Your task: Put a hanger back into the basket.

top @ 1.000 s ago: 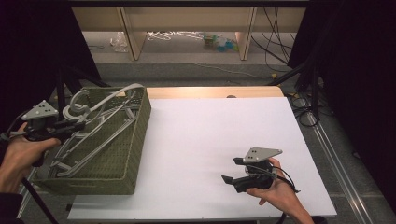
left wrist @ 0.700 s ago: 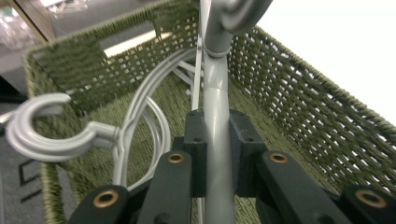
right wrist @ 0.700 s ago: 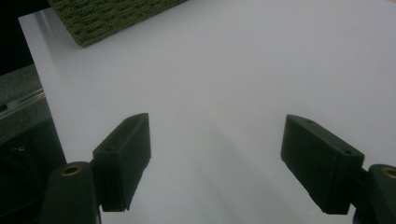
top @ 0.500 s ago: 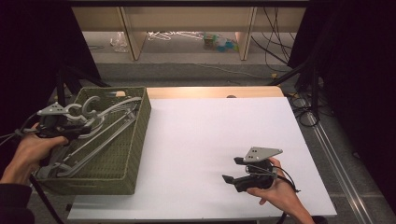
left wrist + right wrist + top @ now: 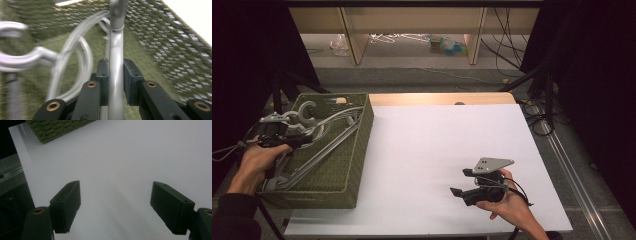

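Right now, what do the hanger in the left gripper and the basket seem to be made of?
Hanger: likely plastic or coated metal, smooth silver-grey rod with a soft sheen. Basket: olive-green woven material, maybe fabric or fibre cord; the weave shows as a regular checked texture.

no text, label or number can be read anywhere

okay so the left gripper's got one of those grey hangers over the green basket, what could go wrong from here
The left gripper holds one grey hanger by a thin bar, and its jaws have just been opening slightly, so the hanger could slip back into the green basket. Other hangers lie crossed beneath it; a hook might snag and drag them along. The right gripper rests open on the white table, too far away to steady anything.
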Demonstrator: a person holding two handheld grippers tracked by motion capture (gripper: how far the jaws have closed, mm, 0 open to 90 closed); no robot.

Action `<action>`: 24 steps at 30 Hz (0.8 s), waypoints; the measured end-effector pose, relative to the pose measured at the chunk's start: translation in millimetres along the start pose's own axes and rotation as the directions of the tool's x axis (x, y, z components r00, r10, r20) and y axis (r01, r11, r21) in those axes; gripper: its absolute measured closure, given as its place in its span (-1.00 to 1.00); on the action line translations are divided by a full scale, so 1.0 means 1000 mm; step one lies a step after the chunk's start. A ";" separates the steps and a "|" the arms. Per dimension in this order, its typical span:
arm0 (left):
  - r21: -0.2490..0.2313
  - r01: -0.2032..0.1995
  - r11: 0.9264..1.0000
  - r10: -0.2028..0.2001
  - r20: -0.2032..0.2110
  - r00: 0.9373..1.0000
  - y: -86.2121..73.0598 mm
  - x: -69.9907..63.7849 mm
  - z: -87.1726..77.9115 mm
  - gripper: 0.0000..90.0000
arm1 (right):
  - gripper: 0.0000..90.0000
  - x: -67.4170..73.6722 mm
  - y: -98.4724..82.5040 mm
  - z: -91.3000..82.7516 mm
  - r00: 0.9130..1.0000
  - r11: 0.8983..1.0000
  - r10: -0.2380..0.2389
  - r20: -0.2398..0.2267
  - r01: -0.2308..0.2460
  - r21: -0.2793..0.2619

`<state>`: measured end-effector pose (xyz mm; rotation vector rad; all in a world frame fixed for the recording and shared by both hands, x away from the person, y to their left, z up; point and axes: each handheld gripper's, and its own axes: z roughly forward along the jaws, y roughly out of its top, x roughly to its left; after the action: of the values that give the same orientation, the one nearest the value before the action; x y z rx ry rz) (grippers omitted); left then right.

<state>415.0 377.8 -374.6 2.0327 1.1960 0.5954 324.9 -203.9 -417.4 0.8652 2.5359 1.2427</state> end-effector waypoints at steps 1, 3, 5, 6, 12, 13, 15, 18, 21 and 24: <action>0.017 0.011 1.000 -0.011 -0.025 1.000 -0.001 0.001 -0.004 0.64 | -0.44 0.000 0.000 0.000 1.000 1.000 -0.001 -0.002 0.001 0.002; 0.008 0.042 0.999 -0.041 -0.083 0.996 -0.004 0.001 -0.005 0.65 | -0.44 0.000 0.000 0.001 1.000 1.000 -0.003 -0.001 0.003 0.006; 0.028 0.071 0.997 -0.068 -0.119 0.991 -0.007 0.001 -0.006 0.67 | -0.44 0.000 0.000 0.001 1.000 1.000 -0.002 -0.001 0.002 0.005; 0.025 0.065 0.998 -0.062 -0.120 0.991 -0.008 0.003 -0.005 0.67 | -0.44 0.000 -0.001 0.001 1.000 1.000 -0.002 -0.001 0.002 0.006; 0.036 0.073 0.997 -0.067 -0.153 0.986 -0.012 0.000 -0.002 0.65 | -0.44 0.001 -0.001 0.002 1.000 1.000 0.002 -0.002 -0.002 0.012; 0.026 0.073 0.997 -0.068 -0.153 0.986 -0.013 0.001 -0.001 0.64 | -0.44 0.001 -0.001 0.002 1.000 1.000 0.004 0.000 -0.004 0.011; 0.037 0.079 0.996 -0.072 -0.161 0.984 -0.013 0.004 0.000 0.63 | -0.44 0.001 -0.001 0.002 1.000 1.000 0.008 -0.002 -0.008 0.011; 0.040 0.104 0.994 -0.095 -0.180 0.979 -0.015 0.005 0.001 0.61 | -0.44 0.001 -0.001 0.003 1.000 1.000 0.002 0.000 -0.002 0.008; 0.049 0.129 0.990 -0.116 -0.214 0.970 -0.019 0.006 0.007 0.58 | -0.44 0.000 -0.001 0.003 1.000 1.000 0.001 -0.001 -0.001 0.009; 0.081 0.127 0.989 -0.109 -0.199 0.974 -0.024 0.008 0.012 0.56 | -0.44 0.000 -0.002 0.003 1.000 1.000 0.001 -0.006 -0.001 0.012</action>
<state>413.7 389.1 -400.5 1.9987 1.4739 0.7030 325.7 -202.7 -420.6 0.8667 2.5500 1.2335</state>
